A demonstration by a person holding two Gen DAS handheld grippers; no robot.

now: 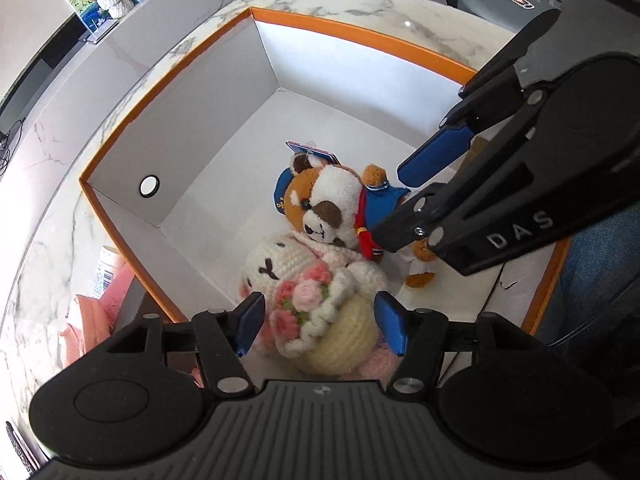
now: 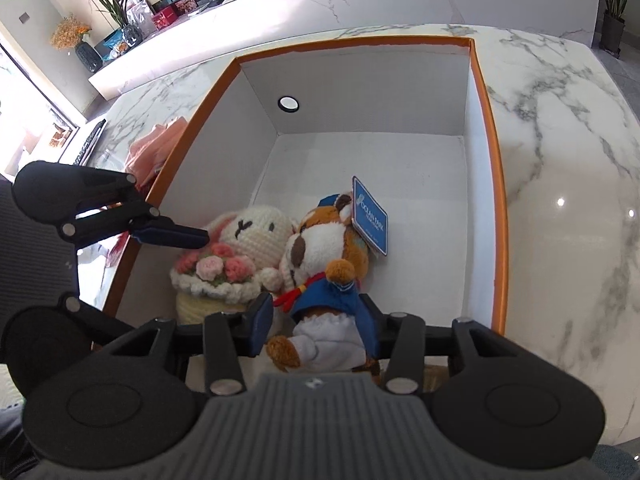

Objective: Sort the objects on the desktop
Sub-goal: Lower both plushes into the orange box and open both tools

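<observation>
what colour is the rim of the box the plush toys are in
Orange, around a white inside; the box rim shows best in the right wrist view.

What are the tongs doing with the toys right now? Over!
Left tongs open around crochet bunny. Right tongs open around sailor dog. Both toys inside orange box. Nothing blocking.

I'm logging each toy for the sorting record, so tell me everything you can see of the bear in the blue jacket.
The bear is a brown and white plush with dark eye patches, a blue cap, blue jacket, red neck cord and white shorts. A blue paper tag hangs at its head. It lies on its back inside the box, pressed against the knitted rabbit. The right claw straddles its body.
</observation>
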